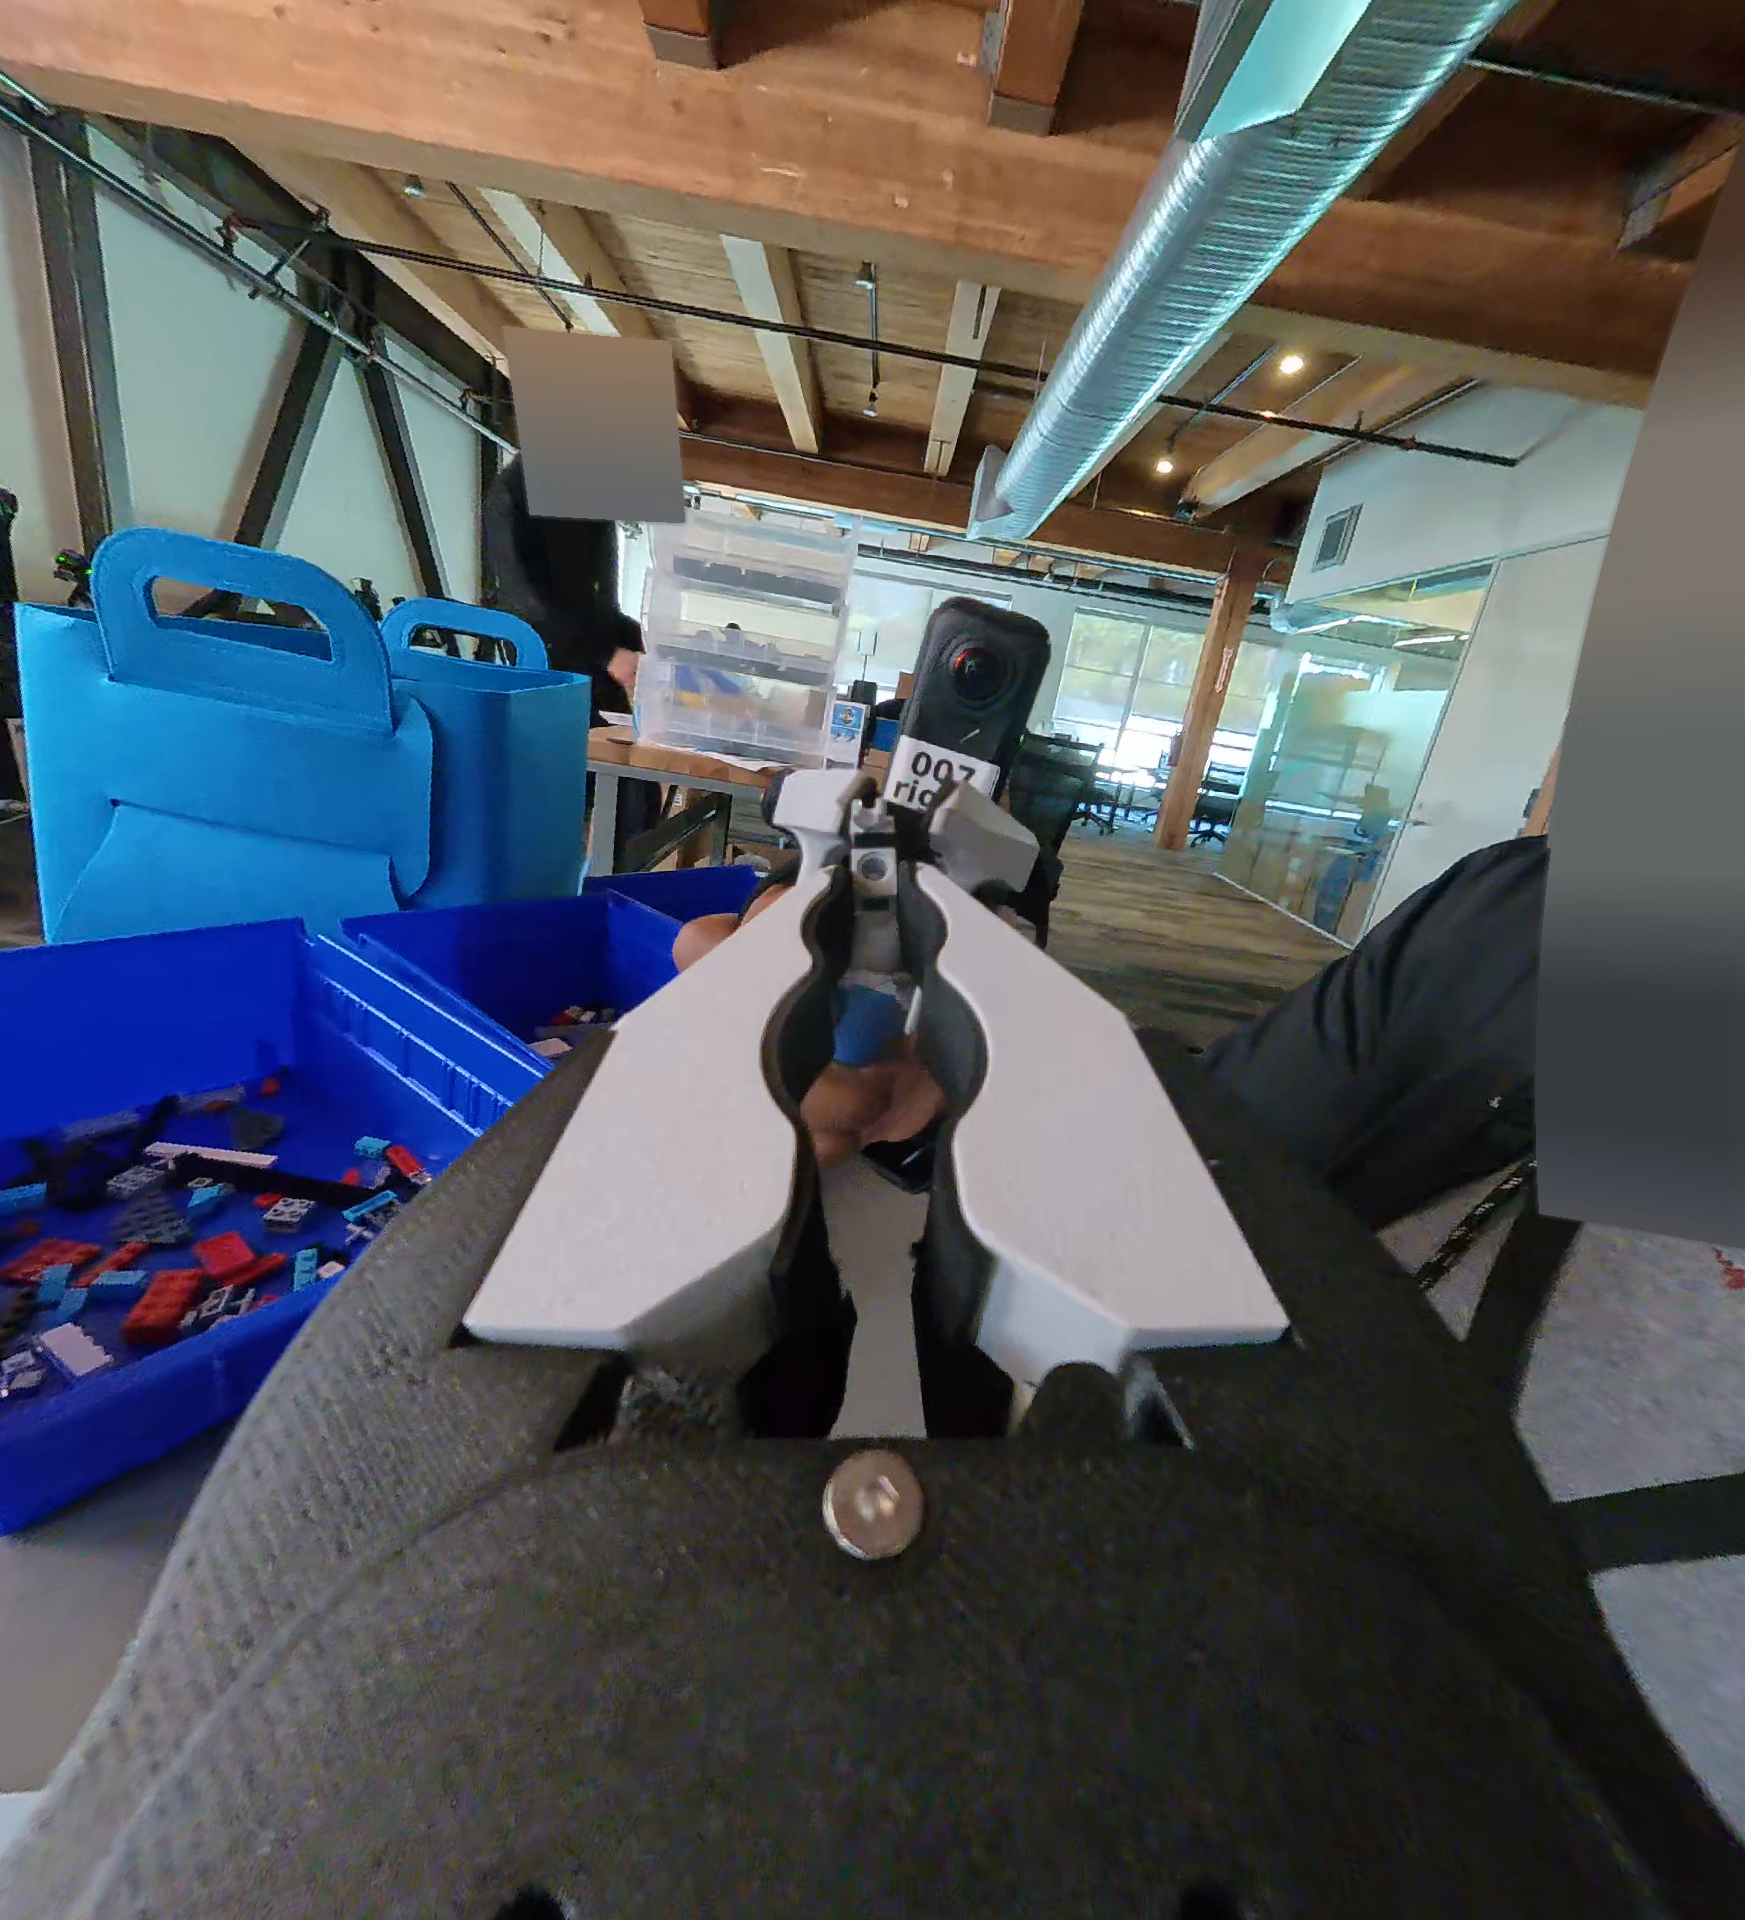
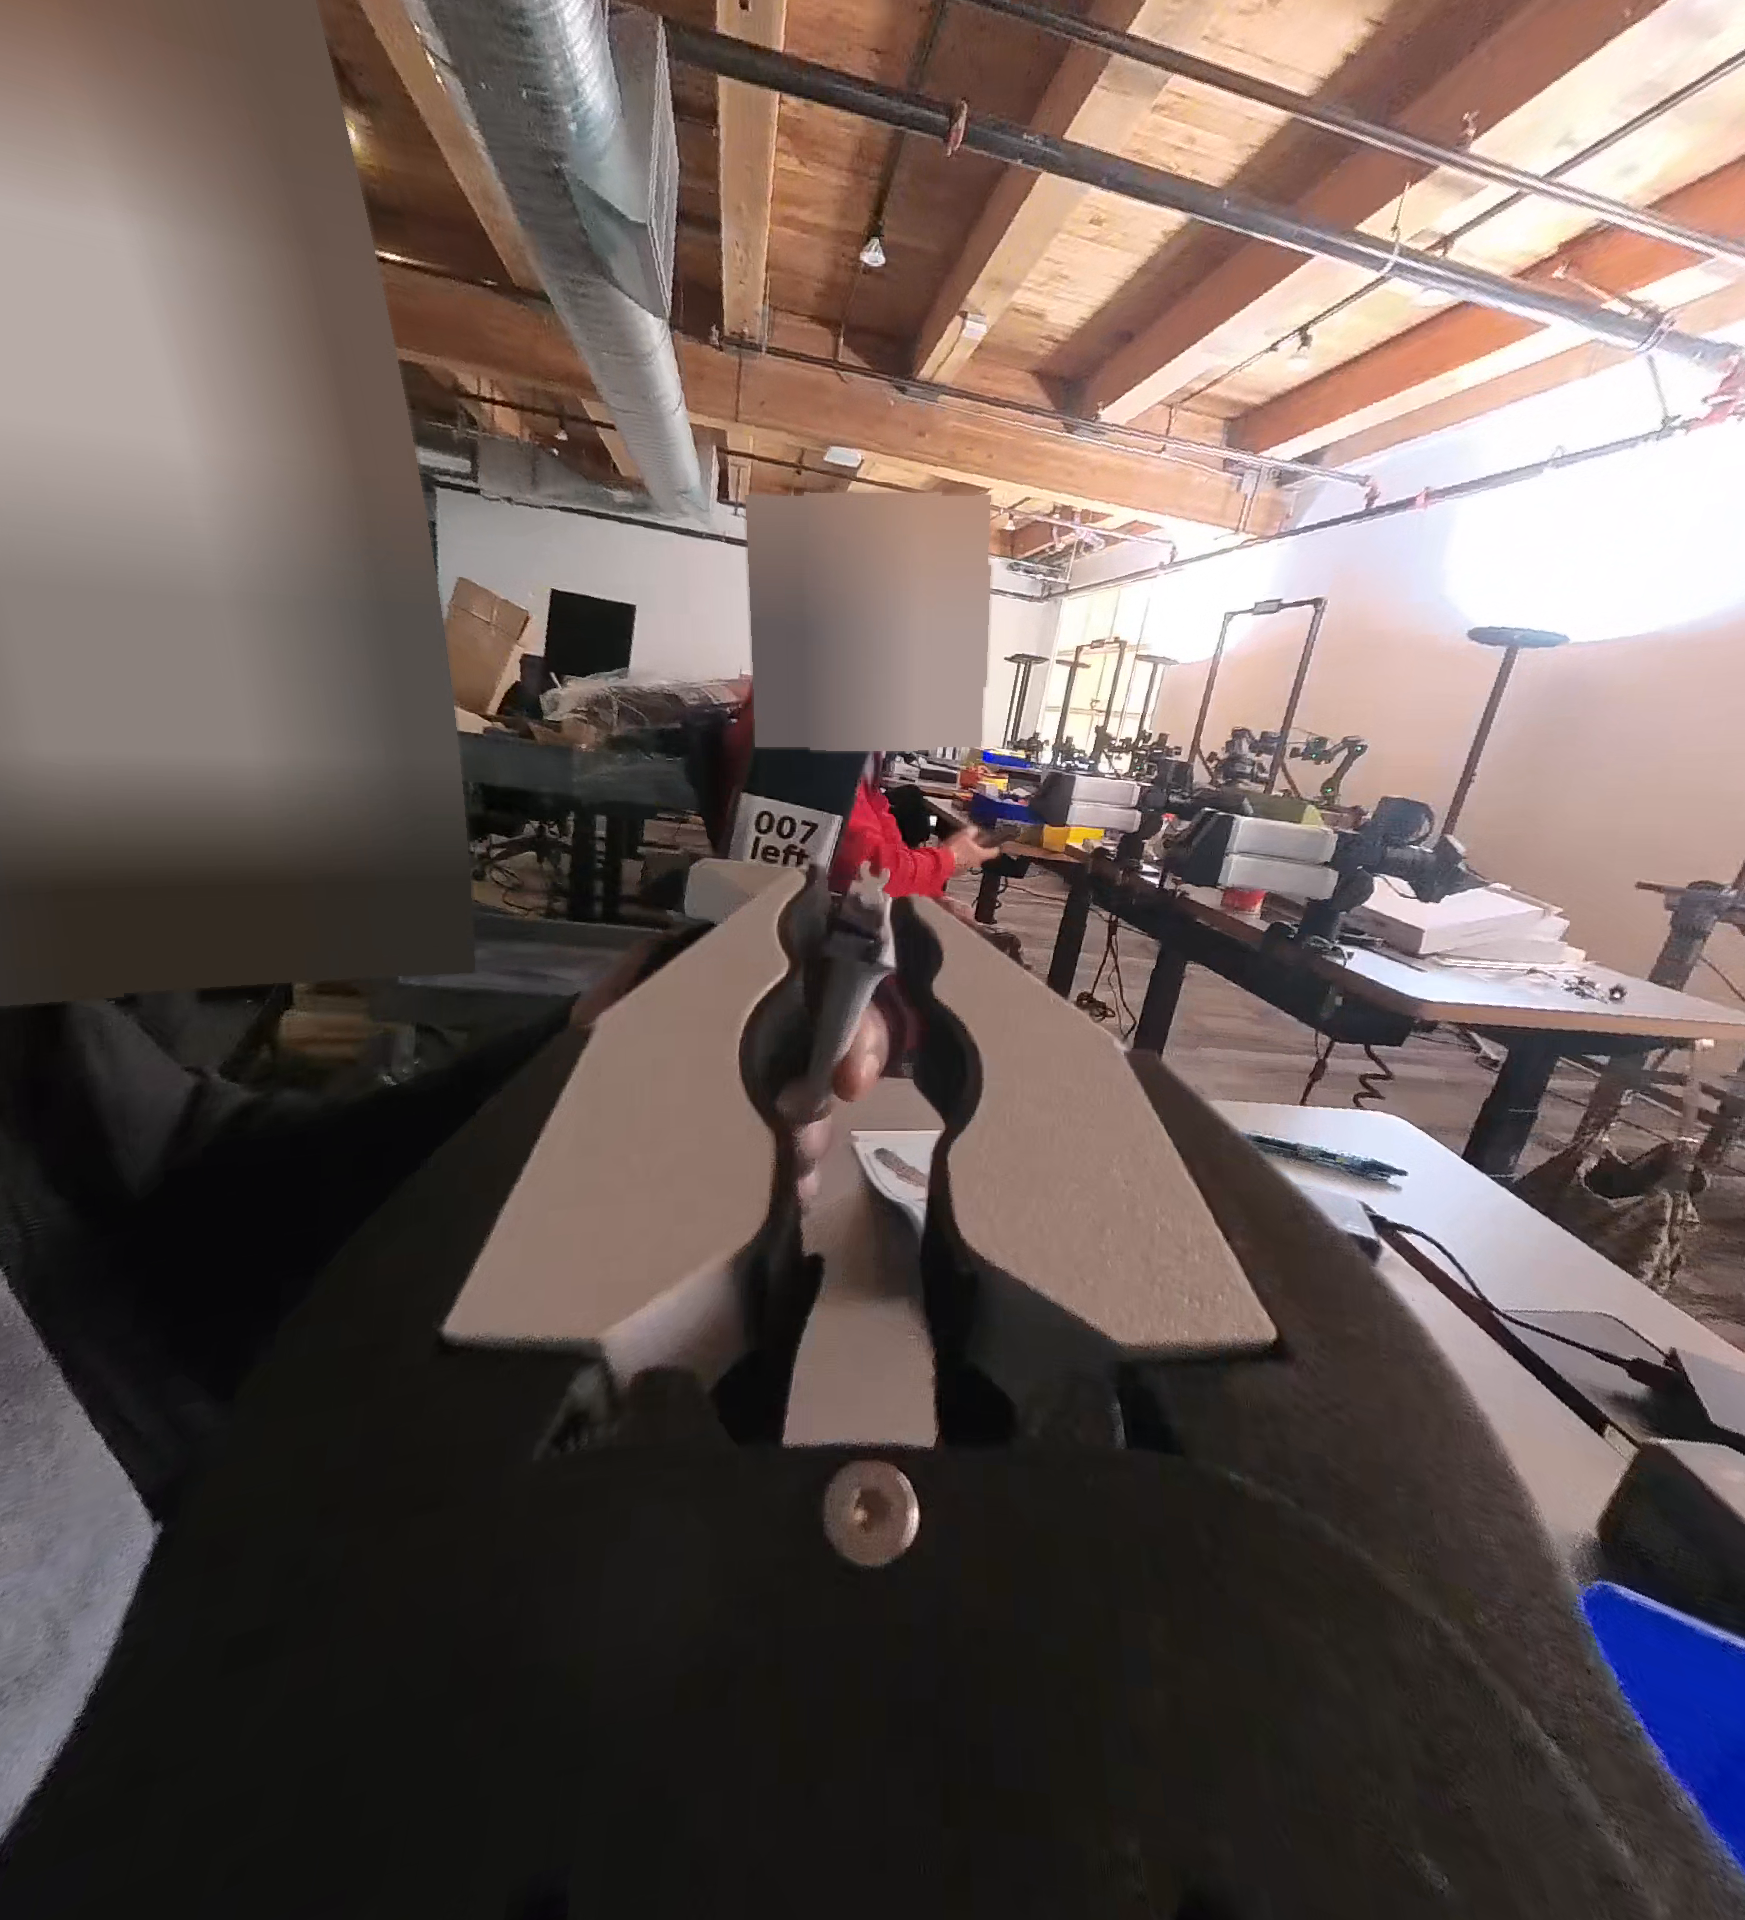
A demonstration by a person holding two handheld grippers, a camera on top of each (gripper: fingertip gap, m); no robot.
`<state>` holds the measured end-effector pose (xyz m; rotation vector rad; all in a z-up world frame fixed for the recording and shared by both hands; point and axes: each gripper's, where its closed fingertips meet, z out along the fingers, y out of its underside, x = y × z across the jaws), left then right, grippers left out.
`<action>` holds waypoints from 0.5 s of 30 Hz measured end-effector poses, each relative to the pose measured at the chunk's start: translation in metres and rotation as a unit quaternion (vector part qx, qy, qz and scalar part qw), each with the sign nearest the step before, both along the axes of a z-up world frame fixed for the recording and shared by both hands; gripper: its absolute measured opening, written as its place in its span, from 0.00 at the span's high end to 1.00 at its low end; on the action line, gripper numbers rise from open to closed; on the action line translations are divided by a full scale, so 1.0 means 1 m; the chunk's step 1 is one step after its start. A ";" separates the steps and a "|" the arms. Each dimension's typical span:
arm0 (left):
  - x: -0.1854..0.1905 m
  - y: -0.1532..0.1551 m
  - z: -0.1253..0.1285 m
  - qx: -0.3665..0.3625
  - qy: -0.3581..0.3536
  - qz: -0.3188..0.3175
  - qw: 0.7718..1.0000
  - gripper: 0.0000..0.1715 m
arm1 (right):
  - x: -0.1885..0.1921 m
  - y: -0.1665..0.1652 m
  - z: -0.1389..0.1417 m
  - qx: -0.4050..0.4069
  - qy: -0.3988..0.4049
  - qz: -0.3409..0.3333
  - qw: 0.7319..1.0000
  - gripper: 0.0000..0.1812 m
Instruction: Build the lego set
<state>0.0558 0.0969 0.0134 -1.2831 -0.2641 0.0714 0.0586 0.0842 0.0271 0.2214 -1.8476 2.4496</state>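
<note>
Both grippers are raised above the table and point at each other, tip to tip. My left gripper point(image 1: 874, 847) is shut on a small light grey lego piece point(image 1: 876, 868) with a round hole. My right gripper point(image 1: 899, 816) faces it from beyond, with a black camera point(image 1: 972, 675) on top. In the right wrist view my right gripper point(image 2: 855, 902) is closed around a small white and dark lego piece point(image 2: 866, 885), and the left gripper point(image 2: 832, 997) meets it from the far side. Whether the two pieces are joined is hidden by the fingers.
A blue bin point(image 1: 255, 1382) with several loose red, blue, grey and black bricks stands to the left, with a second blue bin point(image 1: 494, 956) and two blue felt bags point(image 1: 224, 748) behind. A dark sleeve point(image 1: 1387, 1018) is on the right. The white table point(image 2: 1470, 1174) holds a cable and a black box point(image 2: 1720, 1538).
</note>
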 end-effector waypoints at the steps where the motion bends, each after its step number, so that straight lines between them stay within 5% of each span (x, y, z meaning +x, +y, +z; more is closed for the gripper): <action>1: 0.000 0.000 0.000 -0.001 0.001 0.000 1.000 0.95 | 0.001 0.000 0.000 0.003 -0.001 0.002 1.000 0.93; 15: 0.011 0.004 0.002 0.020 -0.023 -0.058 0.998 0.95 | 0.009 0.000 0.001 -0.006 0.036 0.031 0.999 0.95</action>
